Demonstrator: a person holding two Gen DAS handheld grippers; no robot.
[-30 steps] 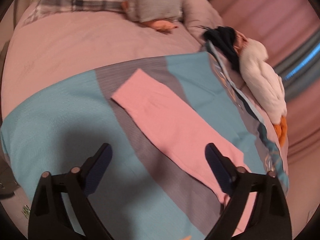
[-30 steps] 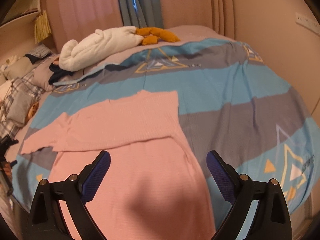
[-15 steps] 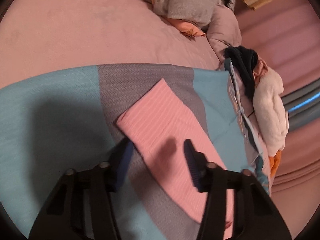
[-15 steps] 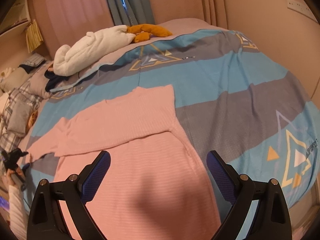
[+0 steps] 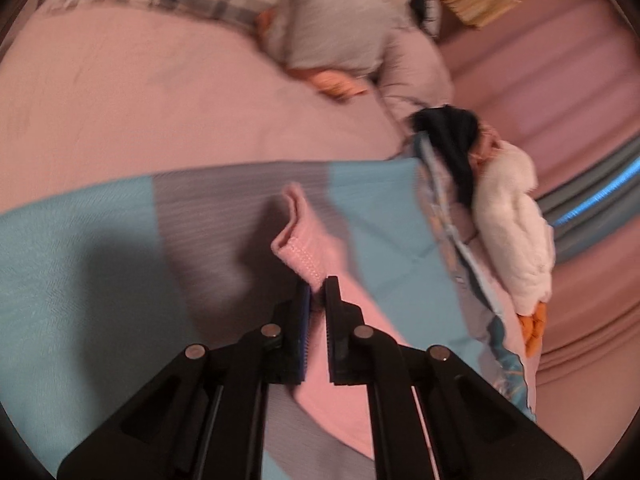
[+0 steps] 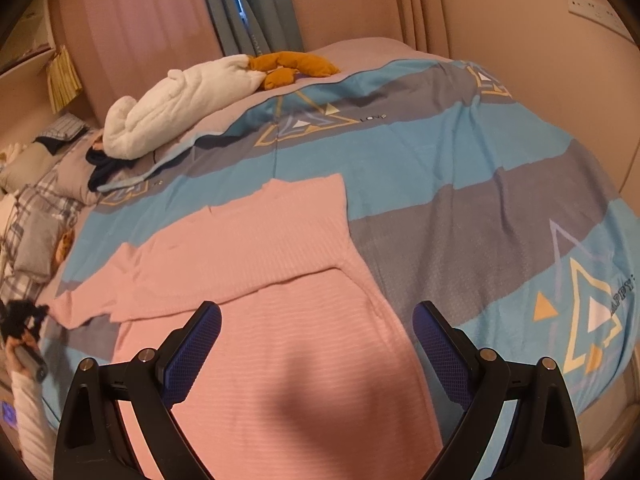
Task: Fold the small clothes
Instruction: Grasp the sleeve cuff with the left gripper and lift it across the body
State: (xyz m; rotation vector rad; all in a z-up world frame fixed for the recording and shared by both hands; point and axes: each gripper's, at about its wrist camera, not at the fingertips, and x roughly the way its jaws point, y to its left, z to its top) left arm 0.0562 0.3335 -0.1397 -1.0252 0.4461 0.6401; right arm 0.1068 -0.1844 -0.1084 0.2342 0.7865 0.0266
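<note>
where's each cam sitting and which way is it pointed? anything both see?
Left wrist: on the left gripper, low over the bed, facing the pillows; its fingers pinch the cuff of the pink sweater.
Right wrist: on the right gripper, open above the sweater body, facing the curtains; the person's left hand shows at the left edge.
Shared: the sweater, striped blanket, white plush toy, and the left gripper, small in the right view.

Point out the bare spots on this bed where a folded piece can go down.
The widest free patch is the striped blanket right of the pink sweater, out to the triangle print. A second bare strip lies beyond the sweater's far edge, before the white plush toy. The pillow end is crowded. The left gripper grips the sleeve cuff; the right gripper hangs open.
</note>
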